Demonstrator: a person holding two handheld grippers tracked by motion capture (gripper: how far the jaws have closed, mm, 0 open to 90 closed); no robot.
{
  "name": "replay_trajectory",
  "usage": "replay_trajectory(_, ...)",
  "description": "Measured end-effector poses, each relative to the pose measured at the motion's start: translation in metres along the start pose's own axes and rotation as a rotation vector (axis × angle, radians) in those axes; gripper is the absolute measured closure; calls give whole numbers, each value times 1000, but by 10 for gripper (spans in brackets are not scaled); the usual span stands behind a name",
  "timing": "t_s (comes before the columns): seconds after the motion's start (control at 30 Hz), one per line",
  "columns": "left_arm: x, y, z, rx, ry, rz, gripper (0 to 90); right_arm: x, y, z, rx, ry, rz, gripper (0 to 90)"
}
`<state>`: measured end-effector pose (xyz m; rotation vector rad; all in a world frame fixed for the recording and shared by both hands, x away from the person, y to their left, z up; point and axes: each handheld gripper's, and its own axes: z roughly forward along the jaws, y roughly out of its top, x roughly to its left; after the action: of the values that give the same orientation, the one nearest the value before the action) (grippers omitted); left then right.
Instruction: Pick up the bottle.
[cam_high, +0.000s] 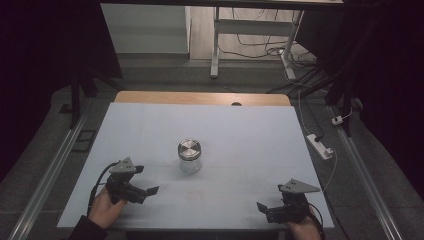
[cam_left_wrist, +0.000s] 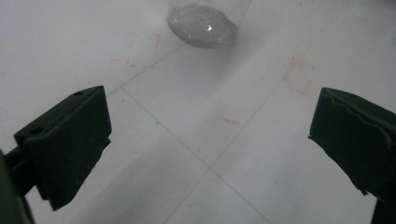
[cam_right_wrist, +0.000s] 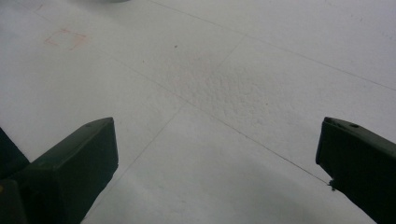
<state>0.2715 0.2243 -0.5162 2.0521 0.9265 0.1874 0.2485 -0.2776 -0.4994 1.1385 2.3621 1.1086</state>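
Both jaws spread, left gripper (cam_high: 148, 180) sits near jar (cam_high: 189, 156); apart.

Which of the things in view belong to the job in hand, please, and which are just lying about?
Job in hand:
- glass jar with metal lid
- left gripper, open
- right gripper, open
- white table

Lying about:
- power strip on the floor
- cables beyond the table

My two black plastic grippers, left (cam_high: 145, 180) and right (cam_high: 267, 209), have grey triangular top plates, black trailing cables, plus a dark sleeve (cam_high: 86, 229).
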Motion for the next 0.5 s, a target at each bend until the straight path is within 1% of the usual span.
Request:
replay_trajectory(0.1, 2, 5, 5, -16, 5, 0, 0, -1, 0, 0, -1, 3, 2, 0)
replay_trajectory(0.17, 4, 9, 9, -27, 2, -10, 0, -1, 0, 0, -1, 5, 2, 0)
replay_trajectory(0.23, 6, 13, 12, -35, -7, -9, 0, -1, 0, 0, -1, 5, 2, 0)
replay_trajectory(0.37, 6, 21, 19, -53, -24, 16, 0, -1, 0, 0, -1, 8, 2, 0)
replay_trajectory(0.4, 6, 24, 22, -49, -26, 24, 0, -1, 0, 0, -1, 8, 2, 0)
replay_trajectory(0.5, 5, 30, 30, -38, -15, 51, 0, -1, 0, 0, -1, 10, 2, 0)
